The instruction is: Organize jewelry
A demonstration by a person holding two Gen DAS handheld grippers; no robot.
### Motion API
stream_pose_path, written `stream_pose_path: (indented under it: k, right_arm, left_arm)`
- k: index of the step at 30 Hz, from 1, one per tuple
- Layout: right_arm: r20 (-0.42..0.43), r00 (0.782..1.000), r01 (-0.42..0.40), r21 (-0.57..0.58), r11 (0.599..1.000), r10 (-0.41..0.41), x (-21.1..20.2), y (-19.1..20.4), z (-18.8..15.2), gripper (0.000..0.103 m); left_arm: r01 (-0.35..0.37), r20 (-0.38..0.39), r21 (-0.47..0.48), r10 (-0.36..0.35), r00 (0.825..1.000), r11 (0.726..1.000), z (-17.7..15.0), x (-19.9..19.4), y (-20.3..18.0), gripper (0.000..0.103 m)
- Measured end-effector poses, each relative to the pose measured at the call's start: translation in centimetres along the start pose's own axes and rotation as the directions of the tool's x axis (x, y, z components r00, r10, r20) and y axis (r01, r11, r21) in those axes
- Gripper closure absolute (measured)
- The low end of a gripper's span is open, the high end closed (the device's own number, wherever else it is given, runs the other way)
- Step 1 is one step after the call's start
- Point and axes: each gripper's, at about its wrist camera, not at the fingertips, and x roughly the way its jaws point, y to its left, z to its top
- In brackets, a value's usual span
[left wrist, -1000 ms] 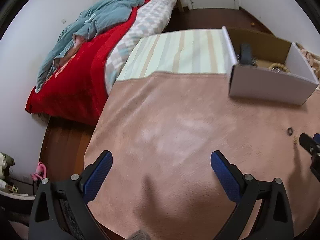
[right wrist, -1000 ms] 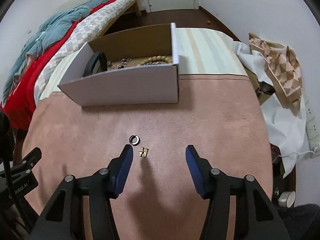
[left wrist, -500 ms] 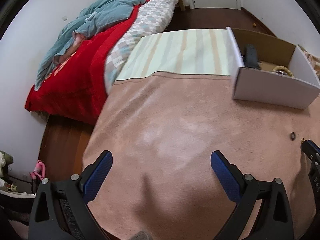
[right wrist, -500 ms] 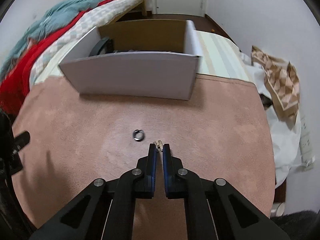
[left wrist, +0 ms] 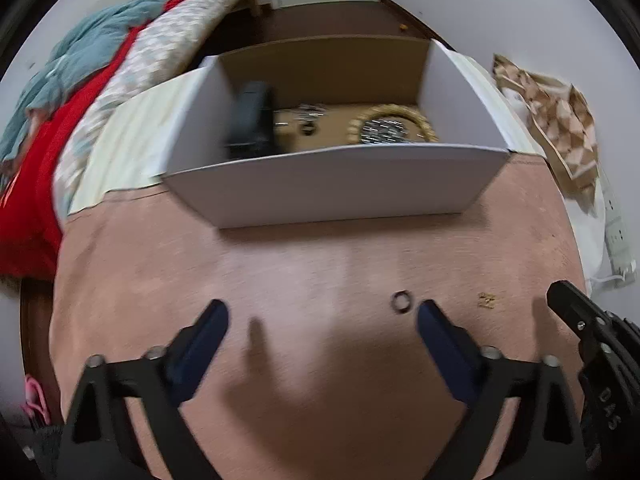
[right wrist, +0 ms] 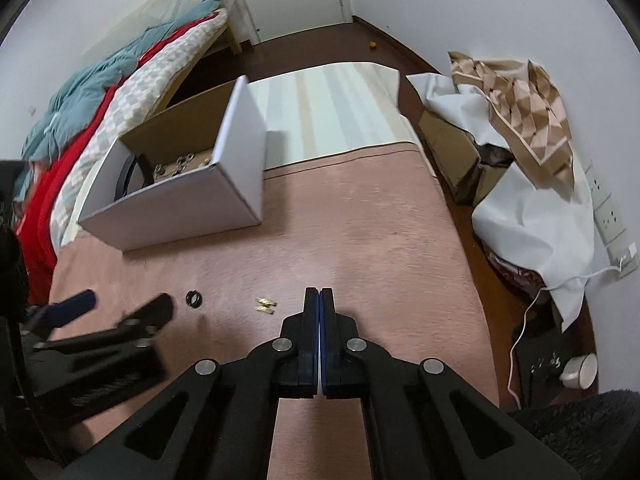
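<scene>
A small dark ring [left wrist: 401,302] lies on the pink cloth just ahead of my left gripper's right finger; it also shows in the right wrist view [right wrist: 194,299]. A small gold earring [left wrist: 487,300] lies to its right, seen too in the right wrist view [right wrist: 265,305]. My left gripper [left wrist: 322,314] is open and empty. My right gripper [right wrist: 319,294] is shut with nothing visible between its pads, just right of the earring. The open white box [left wrist: 340,184] holds a gold bead bracelet [left wrist: 394,130], a black band and other jewelry.
The box [right wrist: 176,204] stands at the back of the pink cloth on a striped cloth [right wrist: 332,108]. A bed with red and teal bedding [left wrist: 80,80] lies left. White sheets and a patterned cloth [right wrist: 520,120] are piled at right.
My left gripper has swung right, so the box and ring now lie ahead of it. My right gripper closed beside the earring and shifted right; the earring stays on the cloth.
</scene>
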Motion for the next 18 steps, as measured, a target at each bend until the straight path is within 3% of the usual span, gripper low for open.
stream_pose_path:
  k: [2, 3, 6, 8, 11, 18]
  right_arm:
    - [-0.017, 1.0, -0.012, 0.026, 1.0, 0.013, 0.1, -0.9, 0.3, 0.103]
    - [-0.02, 1.0, -0.014, 0.038, 0.999, 0.015, 0.1, -1.2, 0.4, 0.103]
    - [-0.029, 1.0, -0.002, 0.066, 0.998, 0.004, 0.2, -2.3, 0.8, 0.103]
    - [-0.03, 1.0, 0.004, 0.074, 0.997, -0.002, 0.2, -2.6, 0.9, 0.103]
    - [-0.025, 1.0, 0.007, 0.083, 0.997, -0.005, 0.1, -2.8, 1.1, 0.103]
    - [-0.032, 0.999, -0.04, 0.074, 0.996, 0.042, -0.4, -2.1, 1.4, 0.099]
  left_arm:
    - [0.003, -0.008, 0.027, -0.002, 1.0, 1.0, 0.2, 0.6, -0.9, 0.036]
    - [0.015, -0.006, 0.034, -0.014, 1.0, 0.999, 0.2, 0.7, -1.1, 0.038]
    - [0.03, 0.013, 0.055, -0.03, 0.999, 0.998, 0.3, 0.3, -1.7, 0.064]
    - [0.034, 0.017, 0.071, -0.036, 0.999, 0.997, 0.5, 0.2, -2.0, 0.09]
    - [0.04, 0.021, 0.086, -0.042, 0.999, 0.995, 0.4, 0.2, -2.3, 0.1]
    - [0.03, 0.054, 0.043, -0.032, 0.998, 0.999, -0.1, -1.0, -0.4, 0.101]
